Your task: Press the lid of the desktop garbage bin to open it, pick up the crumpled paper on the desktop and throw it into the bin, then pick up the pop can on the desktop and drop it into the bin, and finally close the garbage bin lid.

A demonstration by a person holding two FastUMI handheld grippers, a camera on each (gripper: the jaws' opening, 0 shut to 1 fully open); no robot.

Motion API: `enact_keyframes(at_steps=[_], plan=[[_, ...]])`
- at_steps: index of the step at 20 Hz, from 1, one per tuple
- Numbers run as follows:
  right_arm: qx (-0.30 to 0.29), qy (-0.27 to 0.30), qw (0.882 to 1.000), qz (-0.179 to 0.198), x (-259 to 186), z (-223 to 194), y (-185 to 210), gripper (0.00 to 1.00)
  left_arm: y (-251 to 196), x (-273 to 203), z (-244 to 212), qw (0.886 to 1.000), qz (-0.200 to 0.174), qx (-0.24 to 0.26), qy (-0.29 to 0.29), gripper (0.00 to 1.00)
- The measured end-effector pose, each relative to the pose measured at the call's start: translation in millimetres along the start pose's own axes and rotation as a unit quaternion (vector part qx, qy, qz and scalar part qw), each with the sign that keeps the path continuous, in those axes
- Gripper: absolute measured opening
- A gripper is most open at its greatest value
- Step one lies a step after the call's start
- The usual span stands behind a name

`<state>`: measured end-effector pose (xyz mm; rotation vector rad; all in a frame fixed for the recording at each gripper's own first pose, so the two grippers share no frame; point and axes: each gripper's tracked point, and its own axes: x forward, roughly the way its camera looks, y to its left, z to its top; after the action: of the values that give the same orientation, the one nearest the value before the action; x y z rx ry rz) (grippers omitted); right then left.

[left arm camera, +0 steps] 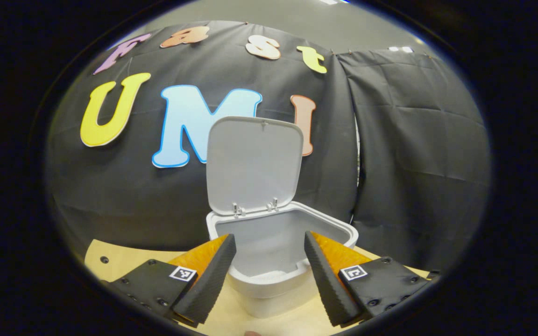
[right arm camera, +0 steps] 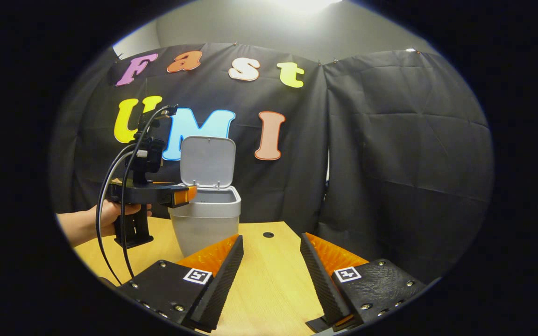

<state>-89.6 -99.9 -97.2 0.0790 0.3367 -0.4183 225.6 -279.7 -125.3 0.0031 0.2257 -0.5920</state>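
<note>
The white desktop bin (left arm camera: 273, 284) stands on the wooden table with its lid (left arm camera: 252, 165) swung upright at the back; what I see of its inside is bare. My left gripper (left arm camera: 269, 240) hovers open just above the bin's front rim, nothing between its fingers. In the right gripper view the same bin (right arm camera: 206, 224) stands at the left with its lid (right arm camera: 208, 161) up, and the left gripper (right arm camera: 182, 195), held by a hand (right arm camera: 110, 217), reaches over its rim. My right gripper (right arm camera: 271, 240) stands open over the bare tabletop to the right of the bin.
The wooden table (right arm camera: 269, 280) ends near the black cloth wall behind the bin, with a small dark hole (right arm camera: 268, 234) near its back edge. Black cables (right arm camera: 110, 196) hang from the left gripper down toward the table.
</note>
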Motion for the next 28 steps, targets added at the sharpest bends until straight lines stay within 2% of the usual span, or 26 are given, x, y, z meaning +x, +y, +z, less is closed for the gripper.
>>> enact_keyframes(at_steps=[4,7,11,14,19,26,28], plan=[[-0.017,0.002,0.999,0.044,5.2,-12.1,20.6,0.80,12.5,-39.7,15.9,0.999,0.020,-0.005,-0.028,0.94],[-0.024,0.009,0.996,0.089,5.7,-24.6,42.0,0.91,26.0,-70.0,23.7,0.998,0.042,-0.007,-0.042,0.94],[-0.028,0.022,0.988,0.150,3.1,-43.8,72.3,0.93,38.8,-109.7,36.6,0.996,0.073,-0.006,-0.058,0.95],[-0.027,0.053,0.978,0.199,-0.2,-73.0,96.2,0.95,47.4,-137.5,43.1,0.993,0.095,0.005,-0.071,0.98],[-0.030,0.106,0.958,0.264,-6.5,-119.0,127.9,0.95,62.5,-167.9,41.8,0.989,0.125,0.003,-0.078,0.94],[-0.057,0.168,0.929,0.325,-6.1,-181.0,150.5,0.95,78.0,-194.0,30.9,0.985,0.158,-0.003,-0.074,0.95],[-0.066,0.183,0.923,0.331,-10.1,-198.1,150.5,0.95,80.0,-198.4,24.0,0.985,0.162,-0.008,-0.065,0.94]])
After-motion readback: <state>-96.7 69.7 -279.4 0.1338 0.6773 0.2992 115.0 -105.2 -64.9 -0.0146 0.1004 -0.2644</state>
